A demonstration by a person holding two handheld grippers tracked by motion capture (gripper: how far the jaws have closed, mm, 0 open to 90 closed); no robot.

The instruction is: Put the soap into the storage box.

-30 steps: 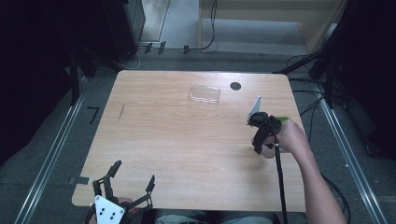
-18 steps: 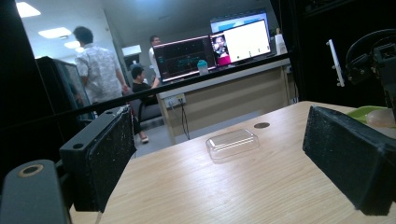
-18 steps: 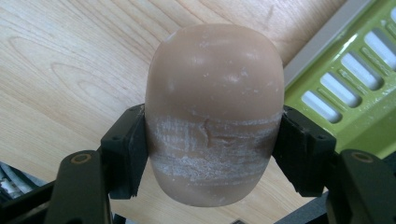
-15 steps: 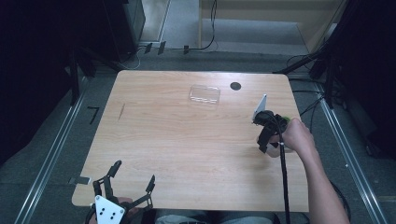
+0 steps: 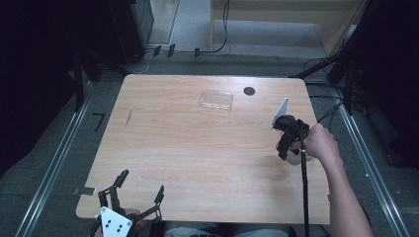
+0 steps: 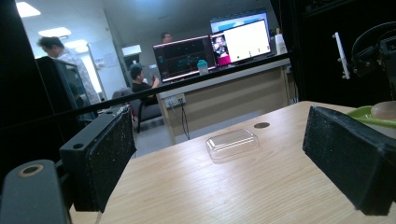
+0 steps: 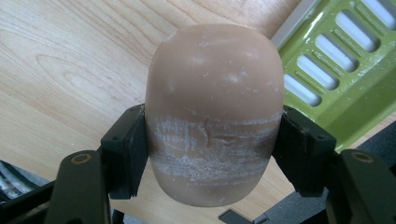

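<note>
A rounded brown bar of soap [image 7: 212,107], scuffed white across its middle, sits between the jaws of my right gripper [image 7: 215,133], which is shut on its sides. A green slotted soap dish [image 7: 341,60] lies just beyond it, at the upper right of the right gripper view. In the high view my right gripper [image 5: 285,148] hangs over the table's right side, a hand behind it. My left gripper [image 5: 142,181] rests at the near left edge, open with nothing between its pads [image 6: 107,154]. In the left gripper view the soap [image 6: 385,110] is over the dish [image 6: 366,115].
A clear plastic lid [image 5: 216,99] lies flat toward the back middle of the wooden table [image 5: 188,143]. A dark round cable hole [image 5: 249,91] is beside it. A black cable [image 5: 304,197] trails from the right gripper along the forearm.
My right gripper has shifted slightly to the right with the soap still in it. The left gripper has not moved.
</note>
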